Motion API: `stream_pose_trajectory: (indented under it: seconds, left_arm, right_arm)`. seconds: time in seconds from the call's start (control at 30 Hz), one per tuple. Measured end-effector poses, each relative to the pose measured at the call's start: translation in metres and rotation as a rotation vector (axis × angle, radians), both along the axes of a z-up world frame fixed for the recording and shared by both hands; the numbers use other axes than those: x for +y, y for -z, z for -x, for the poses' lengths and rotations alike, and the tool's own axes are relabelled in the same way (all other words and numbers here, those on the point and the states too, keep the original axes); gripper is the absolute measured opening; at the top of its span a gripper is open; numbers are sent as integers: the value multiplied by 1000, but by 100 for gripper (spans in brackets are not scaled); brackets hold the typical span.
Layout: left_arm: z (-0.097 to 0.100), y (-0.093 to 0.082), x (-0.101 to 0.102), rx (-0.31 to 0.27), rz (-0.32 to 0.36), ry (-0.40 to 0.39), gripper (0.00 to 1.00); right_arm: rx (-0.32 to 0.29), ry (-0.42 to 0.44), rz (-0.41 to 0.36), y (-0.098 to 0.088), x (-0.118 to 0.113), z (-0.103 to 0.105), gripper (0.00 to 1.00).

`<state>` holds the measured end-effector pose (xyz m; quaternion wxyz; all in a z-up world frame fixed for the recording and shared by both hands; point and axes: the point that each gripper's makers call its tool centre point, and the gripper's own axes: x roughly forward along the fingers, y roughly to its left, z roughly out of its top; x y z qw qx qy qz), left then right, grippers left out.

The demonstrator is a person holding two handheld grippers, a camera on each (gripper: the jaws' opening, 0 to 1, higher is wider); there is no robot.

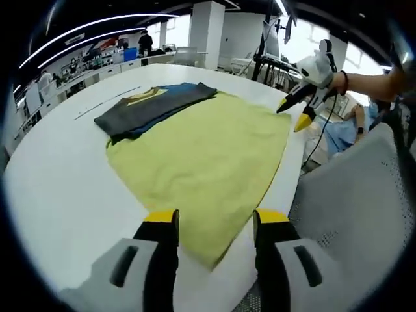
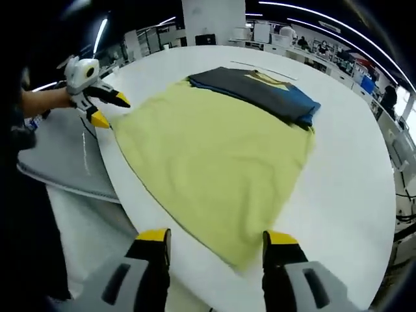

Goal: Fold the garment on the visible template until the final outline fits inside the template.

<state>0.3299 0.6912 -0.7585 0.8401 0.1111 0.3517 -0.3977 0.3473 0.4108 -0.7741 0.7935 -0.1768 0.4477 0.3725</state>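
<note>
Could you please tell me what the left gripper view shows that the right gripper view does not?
Left gripper view: the right tool, open, near the far corner of the yellow cloth, with a black stand behind it. Right gripper view: the left tool, open, at the cloth's edge. Both: the yellow cloth spread on the white table, folded dark garments at its far edge, and a grey mesh surface beside the table.

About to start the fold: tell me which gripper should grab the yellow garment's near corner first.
Either, probably: the left gripper and right gripper each hover open over a corner of the yellow garment, lying flat on the white table.
</note>
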Motion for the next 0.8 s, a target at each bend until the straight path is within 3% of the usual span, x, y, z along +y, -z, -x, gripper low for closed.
stream_pose_trajectory:
  seconds: [0.3, 0.43, 0.6, 0.8]
  left_arm:
    - [10, 16, 5, 39, -70, 35, 34]
    - [9, 14, 4, 21, -64, 36, 35]
    - [8, 16, 6, -33, -145, 95, 31]
    - [3, 16, 9, -26, -132, 55, 26]
  right_arm:
    - [-13, -44, 56, 4, -5, -2, 48]
    - [-27, -55, 77, 4, -6, -3, 45]
    - [-30, -41, 73, 4, -7, -6, 42]
    - [-28, -31, 77, 3, -8, -8, 39]
